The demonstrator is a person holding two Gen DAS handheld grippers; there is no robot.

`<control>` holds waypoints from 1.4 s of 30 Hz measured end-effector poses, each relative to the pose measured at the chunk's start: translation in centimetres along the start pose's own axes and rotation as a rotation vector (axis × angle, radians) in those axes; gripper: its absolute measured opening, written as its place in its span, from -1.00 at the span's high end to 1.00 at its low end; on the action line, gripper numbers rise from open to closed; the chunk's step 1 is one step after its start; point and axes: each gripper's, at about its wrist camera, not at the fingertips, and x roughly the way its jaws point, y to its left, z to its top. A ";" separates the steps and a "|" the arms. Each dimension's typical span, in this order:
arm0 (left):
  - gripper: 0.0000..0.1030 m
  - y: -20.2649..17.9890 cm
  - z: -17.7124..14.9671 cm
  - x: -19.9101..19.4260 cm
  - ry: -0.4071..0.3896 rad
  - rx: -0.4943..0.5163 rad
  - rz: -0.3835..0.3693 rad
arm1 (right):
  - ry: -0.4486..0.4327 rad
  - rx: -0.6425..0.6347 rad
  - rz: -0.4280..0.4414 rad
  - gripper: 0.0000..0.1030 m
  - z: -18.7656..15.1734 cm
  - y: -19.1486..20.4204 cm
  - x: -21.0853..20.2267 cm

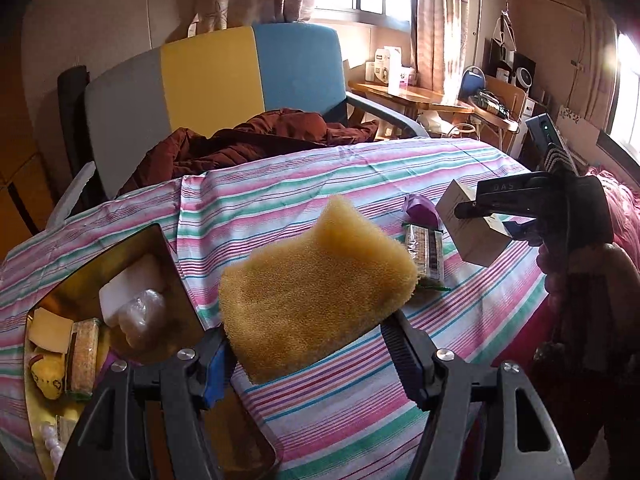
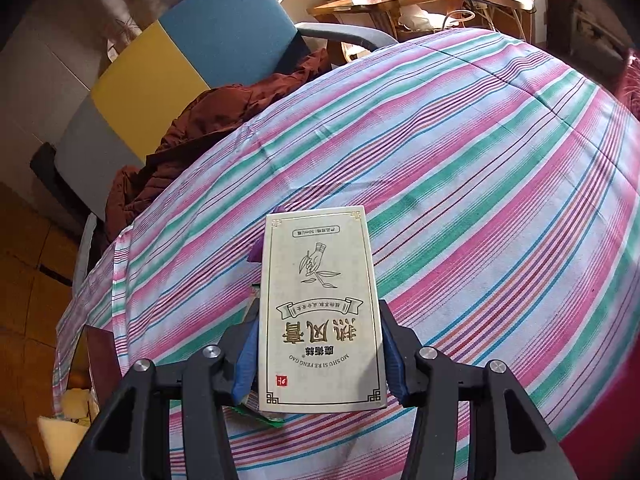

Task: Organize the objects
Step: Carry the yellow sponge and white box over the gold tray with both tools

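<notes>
My left gripper (image 1: 308, 354) is shut on a yellow sponge (image 1: 316, 292) and holds it above the striped cloth, just right of a gold tin (image 1: 168, 248). The tin holds several small items. My right gripper (image 2: 318, 354) is shut on a cream carton (image 2: 320, 308) with gold print, held above the cloth. In the left wrist view the right gripper (image 1: 480, 216) and its carton (image 1: 472, 232) hang at the right. A wrapped snack bar (image 1: 426, 254) and a purple packet (image 1: 422, 208) lie on the cloth between sponge and carton.
The striped cloth (image 2: 480, 184) covers a round table. A grey, yellow and blue chair (image 1: 212, 80) with a brown jacket (image 1: 256, 140) stands behind it. A wooden side table (image 1: 412, 96) with boxes is at the back right. A red blanket (image 1: 624, 216) lies at the right.
</notes>
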 end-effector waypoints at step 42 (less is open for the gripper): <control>-0.34 22.5 -7.3 -7.5 -0.013 -0.596 0.126 | 0.263 -0.468 0.532 -0.04 -15.3 23.5 -2.5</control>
